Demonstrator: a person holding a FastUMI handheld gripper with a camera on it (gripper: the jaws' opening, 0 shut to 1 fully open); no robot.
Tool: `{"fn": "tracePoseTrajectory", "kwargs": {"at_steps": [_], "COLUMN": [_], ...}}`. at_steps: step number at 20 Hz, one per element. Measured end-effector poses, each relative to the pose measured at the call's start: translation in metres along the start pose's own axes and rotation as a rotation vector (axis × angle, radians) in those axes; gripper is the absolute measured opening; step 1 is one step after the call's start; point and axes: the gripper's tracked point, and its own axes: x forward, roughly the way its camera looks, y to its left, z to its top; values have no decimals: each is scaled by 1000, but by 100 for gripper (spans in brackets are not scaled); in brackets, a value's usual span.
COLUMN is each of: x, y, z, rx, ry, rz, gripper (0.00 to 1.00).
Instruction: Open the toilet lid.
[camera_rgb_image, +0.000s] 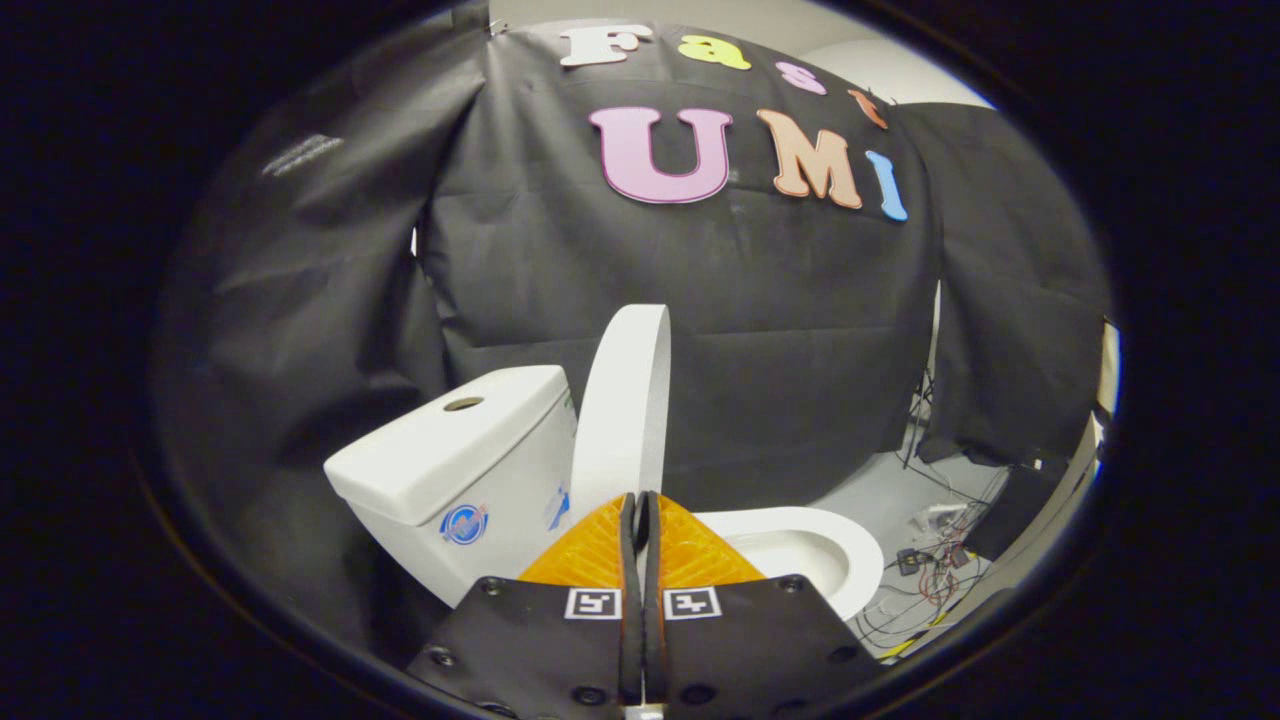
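A white toilet stands just ahead of the fingers. Its lid (625, 400) is raised upright, edge-on to me, leaning back toward the tank (455, 450). The open seat and bowl (800, 550) lie to the right of the lid. My gripper (640, 500) is shut, its two fingers pressed together with nothing between them. The fingertips sit in front of the lid's lower edge; whether they touch it I cannot tell.
The tank has a round flush button (463, 404) on top. Black cloth walls close in behind and to the left. On the grey floor right of the bowl lie loose cables and small electronics (930, 565).
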Motion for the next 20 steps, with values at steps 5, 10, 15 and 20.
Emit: {"fn": "tracePoseTrajectory", "kwargs": {"at_steps": [5,10,15,20], "x": [1,2,1,4], "y": [10,17,57,78], "z": [2,7,-2,-5], "rx": [4,-57,-36,-75], "ry": [-7,-27,-55,-70], "rz": [24,54,105,152], "gripper": [1,1,6,7]}}
